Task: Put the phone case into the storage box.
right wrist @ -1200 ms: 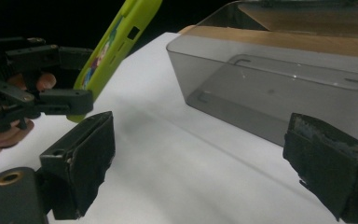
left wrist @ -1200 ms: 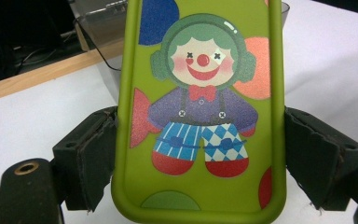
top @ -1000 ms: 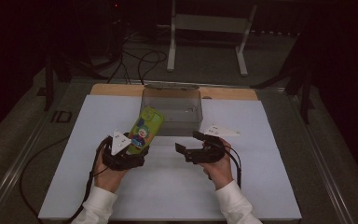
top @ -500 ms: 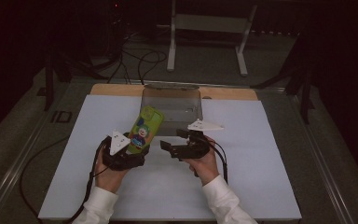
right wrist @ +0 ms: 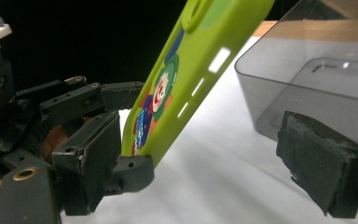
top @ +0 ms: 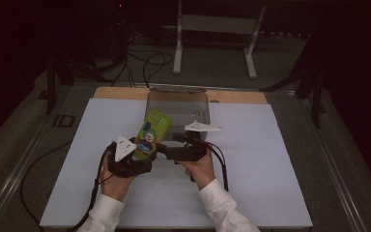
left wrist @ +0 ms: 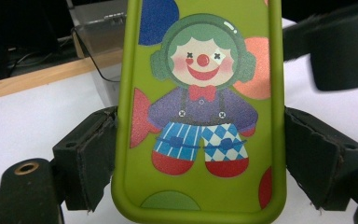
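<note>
Two grippers meet low over the white table (top: 270, 183), nearest the person. The left gripper (top: 142, 157) is clamped on the lower part of a green phone case (top: 150, 135); in the left gripper view each pad presses one long edge of the case (left wrist: 200, 107), whose printed clown faces the camera. The case rises tilted up and away from those jaws. Just beside it, the right gripper (top: 166, 152) points in from the side with its jaws spread wide; in the right gripper view the case (right wrist: 191, 79) stands between its pads, close to the near one, though I cannot tell whether they touch. The far pad is well clear.

Beyond both tools a clear smoky plastic box (top: 178, 108) sits on the table, close behind the case.

Risk, as I judge it: the left grip holds only the soft rim, so if the right jaws close off-centre or push sideways, the case could twist or pop free. Swinging it outward could also knock the box.

The case's top edge is cut off in both gripper views, and the dim high view leaves the box's contents unclear.
</note>
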Demonstrator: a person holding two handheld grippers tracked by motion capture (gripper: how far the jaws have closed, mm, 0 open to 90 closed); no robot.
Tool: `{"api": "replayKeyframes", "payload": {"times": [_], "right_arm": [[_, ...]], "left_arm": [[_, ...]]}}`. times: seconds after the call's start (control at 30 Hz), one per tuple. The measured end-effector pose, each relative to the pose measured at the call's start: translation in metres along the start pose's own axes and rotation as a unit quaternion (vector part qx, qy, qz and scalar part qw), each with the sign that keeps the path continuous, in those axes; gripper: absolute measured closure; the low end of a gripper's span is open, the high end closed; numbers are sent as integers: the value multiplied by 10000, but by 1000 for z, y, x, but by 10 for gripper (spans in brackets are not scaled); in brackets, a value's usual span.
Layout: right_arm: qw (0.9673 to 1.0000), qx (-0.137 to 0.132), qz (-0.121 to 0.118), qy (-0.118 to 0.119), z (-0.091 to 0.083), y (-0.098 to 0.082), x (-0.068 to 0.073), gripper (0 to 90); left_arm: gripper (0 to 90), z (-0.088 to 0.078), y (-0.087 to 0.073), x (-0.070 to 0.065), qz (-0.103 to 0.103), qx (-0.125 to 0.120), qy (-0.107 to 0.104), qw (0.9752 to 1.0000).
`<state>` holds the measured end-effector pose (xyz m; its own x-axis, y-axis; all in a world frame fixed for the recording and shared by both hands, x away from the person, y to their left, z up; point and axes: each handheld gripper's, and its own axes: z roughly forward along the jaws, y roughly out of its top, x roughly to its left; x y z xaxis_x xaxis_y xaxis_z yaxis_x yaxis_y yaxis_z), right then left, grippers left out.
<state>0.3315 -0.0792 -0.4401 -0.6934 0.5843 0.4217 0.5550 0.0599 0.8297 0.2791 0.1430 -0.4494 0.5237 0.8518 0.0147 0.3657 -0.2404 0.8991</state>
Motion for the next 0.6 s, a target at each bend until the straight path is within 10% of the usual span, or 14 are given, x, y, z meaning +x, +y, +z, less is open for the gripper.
{"api": "replayKeyframes", "payload": {"times": [0.6], "right_arm": [[9987, -227, 312, 347, 12, -4, 8, 602]], "left_arm": [[164, 0, -2, -4, -190, -160, 56, 9997]]}}
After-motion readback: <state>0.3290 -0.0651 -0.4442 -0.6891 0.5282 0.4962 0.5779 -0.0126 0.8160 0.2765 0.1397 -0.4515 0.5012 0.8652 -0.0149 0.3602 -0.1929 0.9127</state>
